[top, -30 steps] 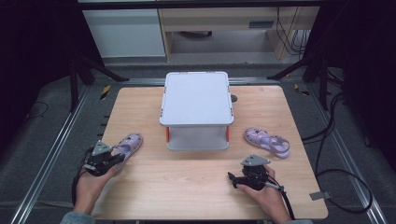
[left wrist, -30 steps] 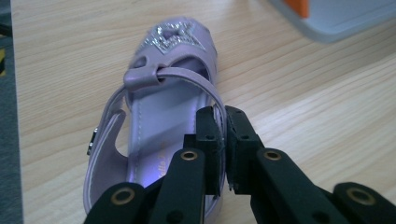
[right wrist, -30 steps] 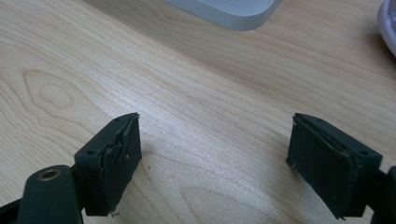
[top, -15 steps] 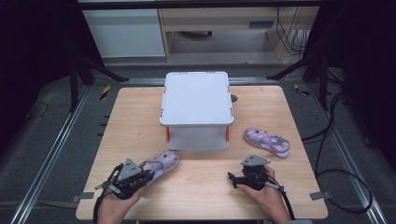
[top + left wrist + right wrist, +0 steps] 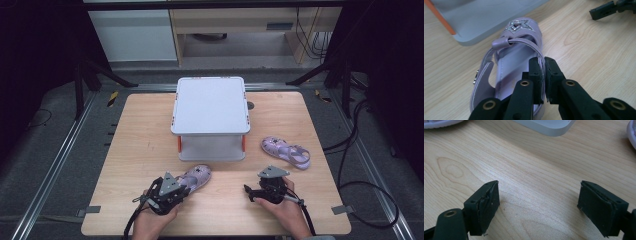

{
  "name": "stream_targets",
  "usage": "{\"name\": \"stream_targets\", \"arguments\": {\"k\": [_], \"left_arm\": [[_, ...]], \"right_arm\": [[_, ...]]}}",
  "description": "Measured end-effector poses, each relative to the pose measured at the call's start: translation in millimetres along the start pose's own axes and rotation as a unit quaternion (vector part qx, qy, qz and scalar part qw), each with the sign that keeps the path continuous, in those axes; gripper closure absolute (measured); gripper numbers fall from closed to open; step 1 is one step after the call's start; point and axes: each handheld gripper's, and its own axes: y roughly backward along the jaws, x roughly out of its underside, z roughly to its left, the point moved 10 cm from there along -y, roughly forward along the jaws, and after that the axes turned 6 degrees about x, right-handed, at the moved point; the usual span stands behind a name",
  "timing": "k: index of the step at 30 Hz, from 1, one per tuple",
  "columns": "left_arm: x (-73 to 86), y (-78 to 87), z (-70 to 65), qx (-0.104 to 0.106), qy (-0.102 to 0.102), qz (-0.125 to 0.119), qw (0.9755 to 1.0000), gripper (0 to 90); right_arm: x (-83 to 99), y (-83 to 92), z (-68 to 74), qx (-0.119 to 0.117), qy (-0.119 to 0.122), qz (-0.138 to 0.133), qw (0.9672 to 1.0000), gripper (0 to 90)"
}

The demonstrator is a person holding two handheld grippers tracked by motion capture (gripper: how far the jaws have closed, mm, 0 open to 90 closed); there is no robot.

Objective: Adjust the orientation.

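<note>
Even overhead light on the table, dark surroundings, soft grainy high view, slightly blurred close-ups.

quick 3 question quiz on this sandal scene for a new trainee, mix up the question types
1. True or false: the left tool is shut on the side strap of the lilac sandal.
2. Which thing stands at the middle of the wooden table? A) a grey two-tier shoe rack B) a cardboard box C) a blue bucket
3. Fill in: the right tool stands ____ above bare wood, while the second sandal lies to the right of the rack.

Key: 1 true; 2 A; 3 open
</note>
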Motion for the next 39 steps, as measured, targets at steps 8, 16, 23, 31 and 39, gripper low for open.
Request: {"name": "stream_targets", "arguments": {"k": [8, 16, 23, 31, 39], "left_arm": [[-4.4, -3.2, -8.7, 0.006, -0.004, -0.011, 0.9999, 63.0], [-4.1, 22.5, -5.6, 0.011, -0.002, -0.024, 0.9997, 53.4], [-14.3, 45.0, 22.6, -0.004, 0.001, -0.041, 0.9991, 53.4], [-4.2, 30.9, 46.0, -0.001, 0.009, -0.031, 0.9995, 52.3], [9.8, 7.8, 44.3, 0.007, -0.002, -0.004, 1.0000, 50.3]], "right_arm": [[0.0, 0.0, -0.1, 0.000, 0.001, 0.000, 1.0000, 17.3], [0.1, 0.0, 0.0, 0.000, 0.001, 0.000, 1.0000, 17.3], [0.1, 0.0, 0.0, 0.000, 0.001, 0.000, 1.0000, 17.3], [0.1, 0.0, 0.0, 0.000, 0.001, 0.000, 1.0000, 17.3], [0.1, 0.0, 0.0, 0.000, 0.001, 0.000, 1.0000, 17.3]]}}
